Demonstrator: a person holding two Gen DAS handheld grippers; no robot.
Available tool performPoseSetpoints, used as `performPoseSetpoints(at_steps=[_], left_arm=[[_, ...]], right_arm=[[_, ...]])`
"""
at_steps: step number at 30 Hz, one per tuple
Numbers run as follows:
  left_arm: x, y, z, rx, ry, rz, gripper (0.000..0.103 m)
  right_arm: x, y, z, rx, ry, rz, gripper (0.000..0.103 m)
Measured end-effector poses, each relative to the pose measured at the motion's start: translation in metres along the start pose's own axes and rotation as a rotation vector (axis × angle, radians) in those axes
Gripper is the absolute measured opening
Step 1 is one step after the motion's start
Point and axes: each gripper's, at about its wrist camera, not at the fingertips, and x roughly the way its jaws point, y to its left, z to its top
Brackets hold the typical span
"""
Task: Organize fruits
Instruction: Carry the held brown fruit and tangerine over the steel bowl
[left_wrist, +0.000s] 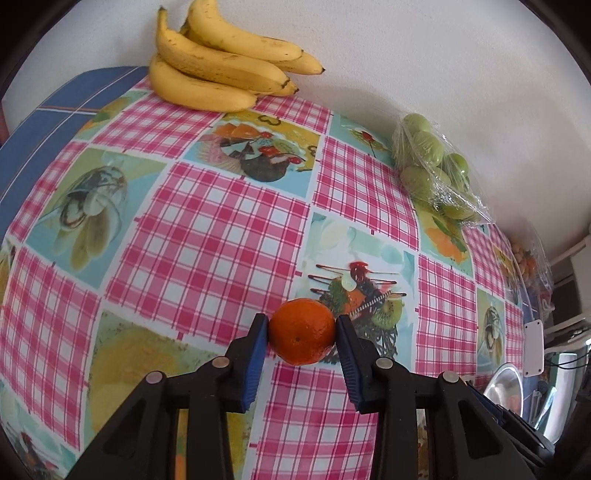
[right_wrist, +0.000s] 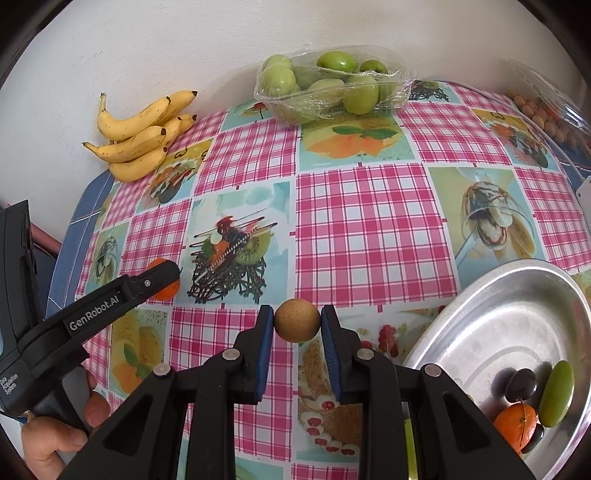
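Tangerine (left_wrist: 301, 332) (glossy, deep orange) in left gripper (left_wrist: 301, 334).

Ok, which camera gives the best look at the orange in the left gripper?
Left wrist: the orange sits unobstructed between the left gripper's pads. In the right wrist view, that gripper's finger hides most of the fruit.

Your black plastic grippers (right_wrist: 297, 325): blue ribbed pads (right_wrist: 264, 354), silver pivot screws; left gripper (left_wrist: 301, 328) housing marked white "GenRobot.AI".
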Motion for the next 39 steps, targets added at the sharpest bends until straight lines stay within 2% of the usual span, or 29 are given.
performPoseSetpoints(at_steps=[14, 25, 39], left_arm=[[-0.037, 0.016, -0.019, -0.051, 0.006, 0.025, 0.04], [-0.059, 0.018, -0.041, -0.052, 0.02, 0.053, 0.04], [-0.091, 0.001, -0.069, 0.0, -0.01, 0.06, 0.04]], right_arm=[[-0.02, -0.002, -0.02, -0.024, 0.01, -0.034, 0.027], [-0.041, -0.002, -0.041, -0.017, -0.007, -0.029, 0.027], [-0.071, -0.001, -0.069, -0.036, -0.026, -0.031, 0.027]])
